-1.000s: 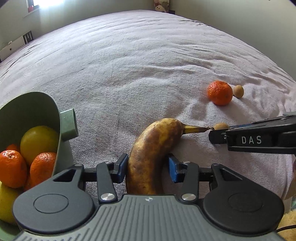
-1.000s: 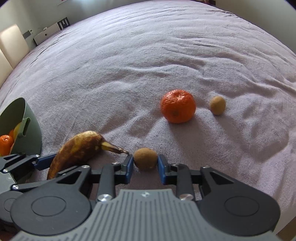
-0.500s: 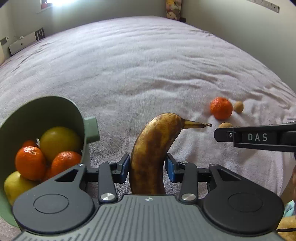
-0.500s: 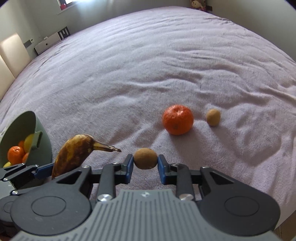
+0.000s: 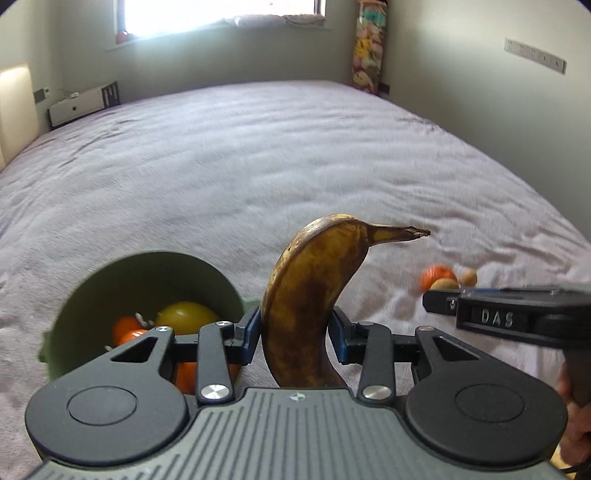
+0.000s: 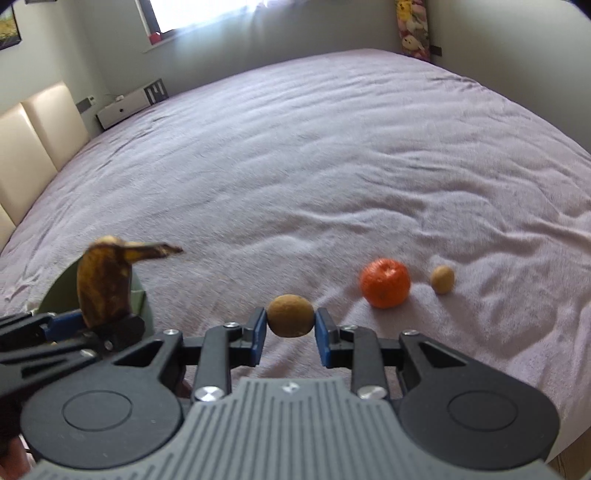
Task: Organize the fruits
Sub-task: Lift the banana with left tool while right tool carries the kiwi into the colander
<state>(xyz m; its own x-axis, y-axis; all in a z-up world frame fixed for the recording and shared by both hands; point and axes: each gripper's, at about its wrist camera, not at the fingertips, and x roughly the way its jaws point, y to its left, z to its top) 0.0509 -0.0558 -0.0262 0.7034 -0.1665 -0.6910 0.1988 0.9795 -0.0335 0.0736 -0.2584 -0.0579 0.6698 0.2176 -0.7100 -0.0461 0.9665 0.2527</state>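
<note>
Left gripper [image 5: 295,334] clamps banana [image 5: 310,295], right gripper [image 6: 290,328] clamps kiwi [image 6: 290,315]; green bowl [image 5: 92,280] part-filled; mandarin [image 6: 385,282] and second kiwi [image 6: 442,279] left on bed.

We assess this as a home bedroom. A wide bed [image 6: 332,155] under a mauve cover fills both views. We note a padded cream headboard [image 6: 33,147] in 2 panels, a bright window [image 5: 221,14] with a sill, plain pale walls, a hanging holder of soft toys [image 5: 365,48] in the corner, and a framed picture [image 6: 9,26].
</note>
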